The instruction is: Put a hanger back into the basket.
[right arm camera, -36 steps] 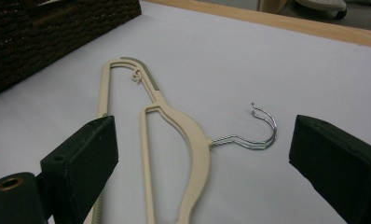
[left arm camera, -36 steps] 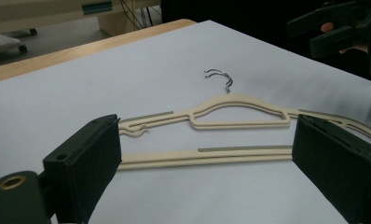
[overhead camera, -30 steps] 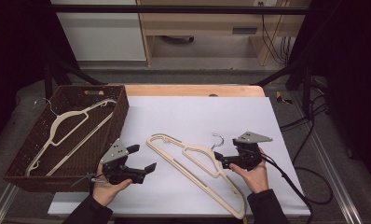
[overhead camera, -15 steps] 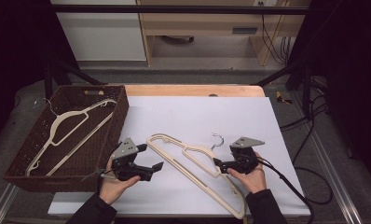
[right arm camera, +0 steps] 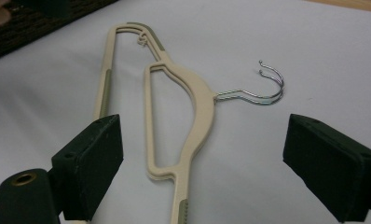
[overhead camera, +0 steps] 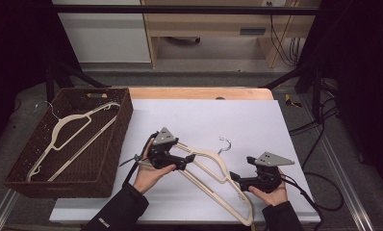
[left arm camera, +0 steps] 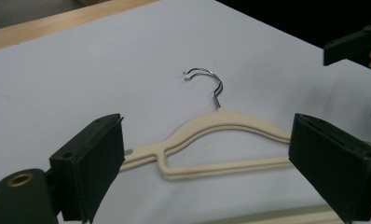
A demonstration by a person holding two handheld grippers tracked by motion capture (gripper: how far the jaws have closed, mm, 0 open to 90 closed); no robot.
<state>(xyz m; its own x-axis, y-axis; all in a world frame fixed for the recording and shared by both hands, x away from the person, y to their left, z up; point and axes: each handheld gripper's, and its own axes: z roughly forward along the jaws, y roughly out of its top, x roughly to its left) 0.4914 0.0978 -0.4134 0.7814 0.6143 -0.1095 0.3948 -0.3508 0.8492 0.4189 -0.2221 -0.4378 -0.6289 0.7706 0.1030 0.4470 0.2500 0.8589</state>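
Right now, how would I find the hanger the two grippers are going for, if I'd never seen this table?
Find the white table with the brown wicker basket at its left edge. On the bare white top, between the two hand-held grippers, lies a cream hanger with a shiny metal hook. The other cream hanger lies inside the basket; this one lies out on the table.

White table [overhead camera: 257,120] (wood-edged): cream hanger [overhead camera: 213,166], brown basket [overhead camera: 110,159].
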